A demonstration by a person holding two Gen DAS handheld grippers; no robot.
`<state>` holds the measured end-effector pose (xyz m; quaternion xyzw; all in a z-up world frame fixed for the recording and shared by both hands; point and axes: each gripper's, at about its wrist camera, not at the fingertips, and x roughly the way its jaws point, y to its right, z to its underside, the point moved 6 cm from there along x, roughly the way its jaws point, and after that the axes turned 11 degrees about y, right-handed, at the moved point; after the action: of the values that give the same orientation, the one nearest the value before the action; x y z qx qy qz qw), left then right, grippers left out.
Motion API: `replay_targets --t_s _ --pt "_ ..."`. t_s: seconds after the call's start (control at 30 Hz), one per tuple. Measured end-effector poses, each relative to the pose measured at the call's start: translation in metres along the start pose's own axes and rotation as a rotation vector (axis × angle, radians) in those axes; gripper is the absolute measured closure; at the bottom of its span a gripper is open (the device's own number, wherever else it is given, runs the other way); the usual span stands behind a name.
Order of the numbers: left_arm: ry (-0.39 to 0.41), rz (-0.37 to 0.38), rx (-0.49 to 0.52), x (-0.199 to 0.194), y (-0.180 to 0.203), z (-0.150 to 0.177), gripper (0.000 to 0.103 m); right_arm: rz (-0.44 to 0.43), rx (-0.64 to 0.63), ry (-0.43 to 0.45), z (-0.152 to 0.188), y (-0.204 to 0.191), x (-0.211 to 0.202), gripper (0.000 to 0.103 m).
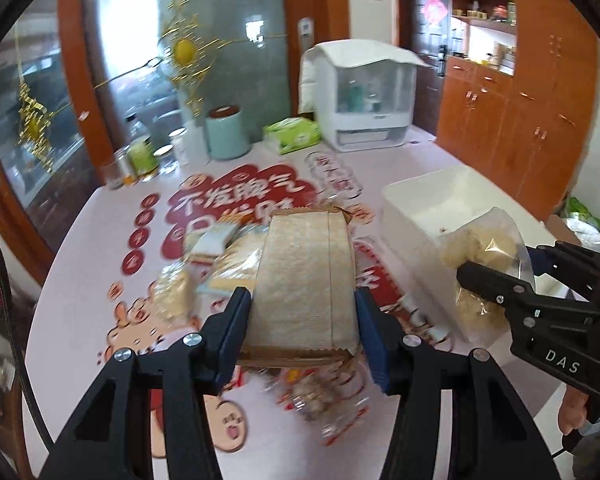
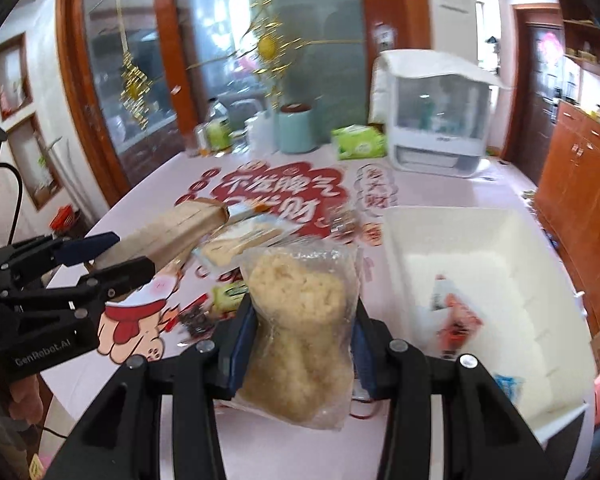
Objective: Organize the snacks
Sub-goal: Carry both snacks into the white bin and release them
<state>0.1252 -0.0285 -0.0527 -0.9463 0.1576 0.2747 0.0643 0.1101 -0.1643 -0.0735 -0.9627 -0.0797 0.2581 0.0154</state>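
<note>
My left gripper (image 1: 302, 316) is shut on a tan paper snack packet (image 1: 306, 280), held above the table; the packet (image 2: 172, 234) also shows in the right wrist view, with the left gripper (image 2: 112, 252) on it. My right gripper (image 2: 302, 340) is shut on a clear bag of pale yellow puffed snacks (image 2: 300, 328), beside the white bin (image 2: 404, 240). From the left wrist view the same bag (image 1: 488, 256) hangs in front of the bin (image 1: 412, 216), with the right gripper (image 1: 472, 276) on it. More snack packs (image 1: 220, 248) lie on the table beyond.
The white bin holds a red snack pack (image 2: 458, 320) and a blue one (image 2: 508, 386). At the table's far end stand a white appliance (image 1: 364, 96), a green tissue pack (image 1: 292, 134), a mint canister (image 1: 224, 132) and jars (image 1: 140, 156). Wooden cabinets (image 1: 512, 120) stand at the right.
</note>
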Motion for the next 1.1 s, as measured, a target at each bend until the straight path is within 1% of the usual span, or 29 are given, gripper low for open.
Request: replay_targets --t_s 0.3,0.53,0.8,0.9,1.1 --pt "0.042 0.105 0.078 0.016 0.073 -0.033 0.052 0.155 0.074 0.071 -0.013 0.068 -0.031 0.059" --pt "0.056 0.185 0.134 0.037 0.132 -0.054 0.052 0.281 0.116 0.088 -0.014 0.117 -0.042 0.059" --pt "0.027 0.243 0.182 0.064 0.180 -0.058 0.052 0.411 0.166 0.057 -0.003 0.166 -0.046 0.058" --pt "0.010 0.257 0.199 0.073 0.193 -0.055 0.052 0.436 0.185 0.035 0.005 0.177 -0.045 0.058" --pt "-0.012 0.269 0.227 0.087 0.206 -0.049 0.050 0.463 0.216 -0.005 0.018 0.192 -0.041 0.058"
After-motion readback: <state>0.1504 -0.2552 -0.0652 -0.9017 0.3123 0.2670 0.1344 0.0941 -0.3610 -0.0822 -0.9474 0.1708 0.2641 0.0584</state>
